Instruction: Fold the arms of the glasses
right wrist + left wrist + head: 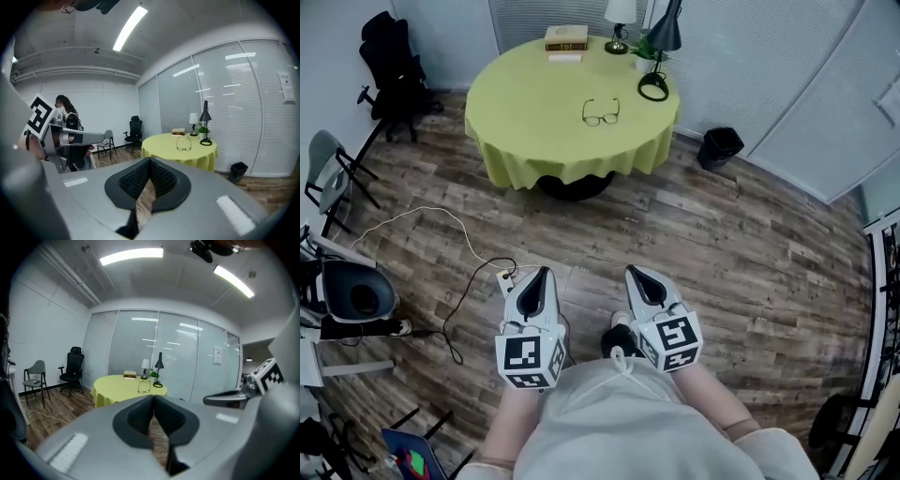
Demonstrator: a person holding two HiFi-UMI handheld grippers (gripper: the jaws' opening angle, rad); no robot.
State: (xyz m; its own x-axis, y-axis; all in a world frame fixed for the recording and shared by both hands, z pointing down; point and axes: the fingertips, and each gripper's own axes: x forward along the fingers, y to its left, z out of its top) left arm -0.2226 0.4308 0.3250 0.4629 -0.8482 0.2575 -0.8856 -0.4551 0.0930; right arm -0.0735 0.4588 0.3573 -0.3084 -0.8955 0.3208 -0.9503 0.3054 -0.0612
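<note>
Left tool and right tool, grey, both clenched empty, held low before us. Well ahead, thin dark-framed glasses lie arms open on round yellow-clothed surface. Approach step, we judge; next we need to close in on the surface.

The glasses are too small to show their hinges, and the upper edge crops the white lamp.

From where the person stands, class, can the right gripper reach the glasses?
Probably not yet: the right gripper hangs near the body, a stretch of floor away from the table holding the glasses. Nothing blocks the path.
</note>
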